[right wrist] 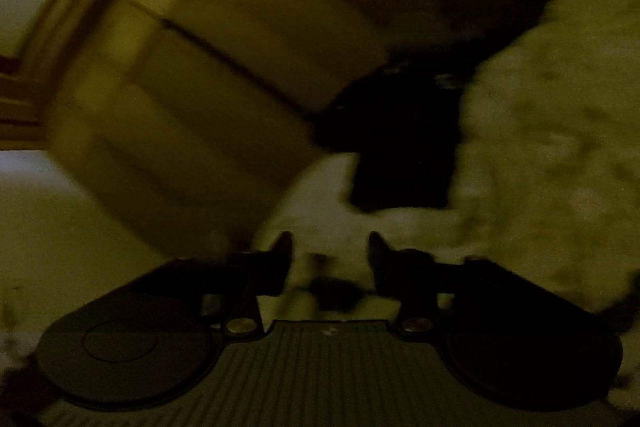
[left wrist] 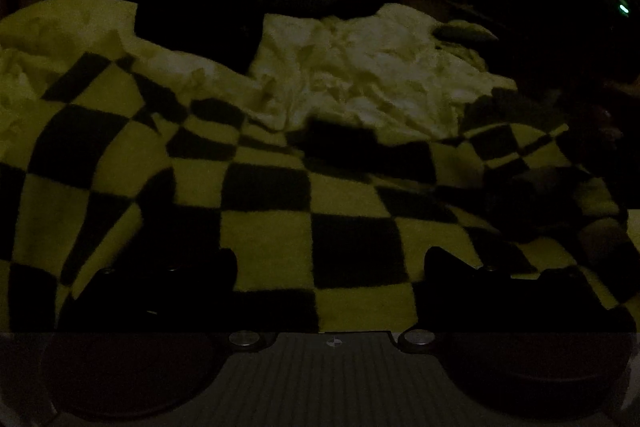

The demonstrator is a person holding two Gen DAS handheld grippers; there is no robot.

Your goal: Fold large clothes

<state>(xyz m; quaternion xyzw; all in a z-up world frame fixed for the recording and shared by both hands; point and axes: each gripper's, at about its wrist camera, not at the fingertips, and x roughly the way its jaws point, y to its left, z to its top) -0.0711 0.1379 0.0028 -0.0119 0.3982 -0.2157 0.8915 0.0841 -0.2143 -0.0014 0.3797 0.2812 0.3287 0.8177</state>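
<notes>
Under the left gripper point(left wrist: 330, 263), a checkered blanket point(left wrist: 280, 195) lies spread over the rumpled bed sheet point(left wrist: 360, 75); jaws wide apart, nothing between them, cloth running side to side just ahead. Right gripper point(right wrist: 330, 251) jaws part-spread, empty, facing pale bedding point(right wrist: 552, 131) and a cabinet point(right wrist: 224, 75). Left hand judged nearer; blanket's long axis unclear in this dark.

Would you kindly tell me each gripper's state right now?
Left gripper: open, over the yellow-and-black checkered blanket, gripping nothing.
Right gripper: open, nothing between its fingers.
</notes>
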